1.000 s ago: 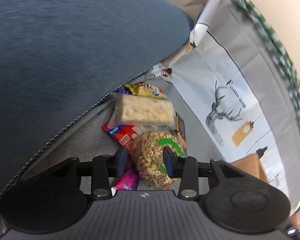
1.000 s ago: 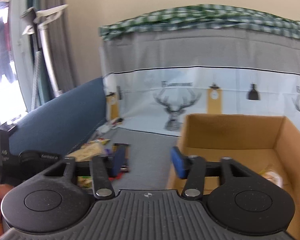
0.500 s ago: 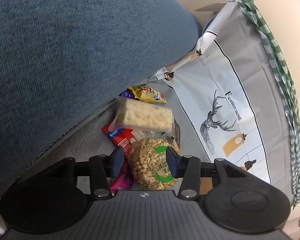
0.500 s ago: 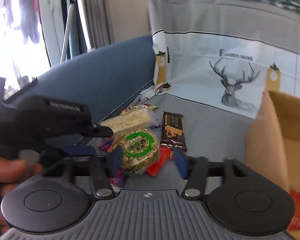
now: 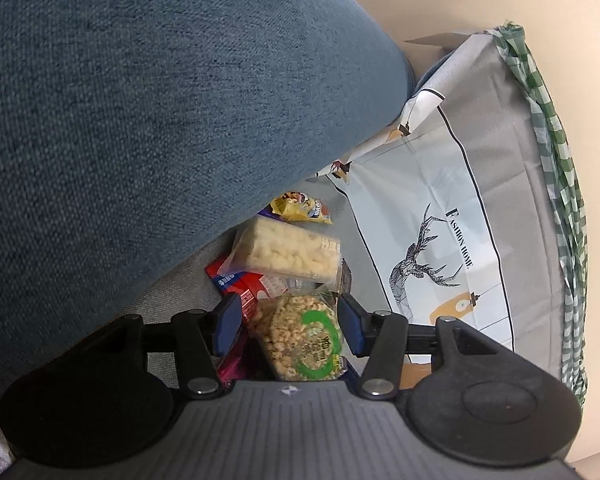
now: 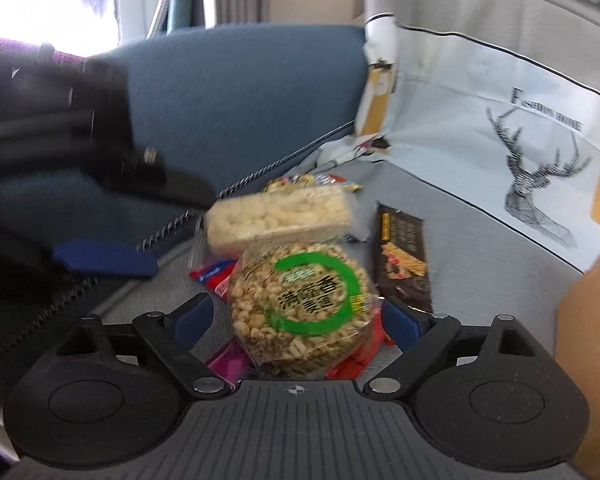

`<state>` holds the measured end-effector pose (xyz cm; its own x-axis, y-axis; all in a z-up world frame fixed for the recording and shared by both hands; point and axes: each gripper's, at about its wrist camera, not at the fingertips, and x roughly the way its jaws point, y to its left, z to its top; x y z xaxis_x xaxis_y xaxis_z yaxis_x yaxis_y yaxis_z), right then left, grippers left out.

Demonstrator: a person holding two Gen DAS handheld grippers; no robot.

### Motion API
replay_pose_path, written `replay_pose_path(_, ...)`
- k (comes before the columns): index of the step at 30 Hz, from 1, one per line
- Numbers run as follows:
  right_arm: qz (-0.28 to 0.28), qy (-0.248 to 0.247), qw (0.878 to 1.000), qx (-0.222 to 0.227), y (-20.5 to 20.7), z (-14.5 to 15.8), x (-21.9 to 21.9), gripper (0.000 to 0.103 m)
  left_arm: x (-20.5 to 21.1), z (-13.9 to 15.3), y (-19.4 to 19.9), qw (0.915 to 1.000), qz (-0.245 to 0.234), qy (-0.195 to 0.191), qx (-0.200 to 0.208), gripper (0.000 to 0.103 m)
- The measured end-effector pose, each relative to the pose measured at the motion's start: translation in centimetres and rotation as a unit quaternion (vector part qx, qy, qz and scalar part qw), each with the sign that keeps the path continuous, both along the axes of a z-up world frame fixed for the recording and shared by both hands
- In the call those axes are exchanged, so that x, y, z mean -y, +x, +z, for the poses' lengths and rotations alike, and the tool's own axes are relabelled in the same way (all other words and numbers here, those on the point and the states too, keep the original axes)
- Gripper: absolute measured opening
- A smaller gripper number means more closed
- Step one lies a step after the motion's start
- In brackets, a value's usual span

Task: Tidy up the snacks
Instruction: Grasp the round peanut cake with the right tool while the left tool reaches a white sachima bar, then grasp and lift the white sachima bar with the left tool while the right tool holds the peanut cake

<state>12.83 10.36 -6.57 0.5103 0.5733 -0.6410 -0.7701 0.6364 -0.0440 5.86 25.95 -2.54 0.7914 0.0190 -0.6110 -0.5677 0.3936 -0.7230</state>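
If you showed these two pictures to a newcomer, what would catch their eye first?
Probably the round puffed-grain cake with the green ring label, lying atop the snack pile between the right gripper's opening jaws, untouched. Behind it lies a pale puffed-rice bar, beside it a dark chocolate bar. A deer-print cloth hangs at the right.

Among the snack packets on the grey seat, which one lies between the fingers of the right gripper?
The round puffed-grain cake with the green ring label. It sits between the opening jaws of the right gripper, untouched; the pale rice bar and dark chocolate packet lie beyond.
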Motion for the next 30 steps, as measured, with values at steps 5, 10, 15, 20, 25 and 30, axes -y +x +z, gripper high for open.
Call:
replay_pose_path(5, 0.008, -0.011, 1.0, 0.026, -0.8, 0.5, 0.7, 0.078, 0.1, 0.2, 0.2, 1.0, -0.003, 0.004, 0.0, 0.057)
replay_pose_path(10, -0.02, -0.003, 0.999, 0.029, -1.8, 2.6, 3.6, 0.078, 0.8, 0.8, 0.7, 0.9992, -0.022, 0.033, -0.006, 0.057)
replay_pose_path(15, -0.058, 0.007, 0.998, -0.003, -3.8, 2.2, 8.7, 0.078, 3.0, 2.3, 2.3, 0.9875, -0.081, 0.132, -0.031, 0.057)
replay_pose_path(20, -0.083, 0.001, 0.996, -0.02, -5.4, 0.7, 11.9, 0.078, 4.9, 2.7, 5.1, 0.953, -0.127, 0.265, -0.075, 0.057)
replay_pose_path(25, -0.097, -0.014, 0.995, -0.031, -5.9, 0.1, 12.7, 0.078, 5.9, 1.7, 8.6, 0.9071, -0.174, 0.367, -0.112, 0.067)
replay_pose_path(30, -0.086, 0.002, 0.995, -0.051, -6.2, -0.1, 13.2, 0.079, 7.6, 0.3, 11.0, 0.8532, -0.207, 0.461, -0.128, 0.078)
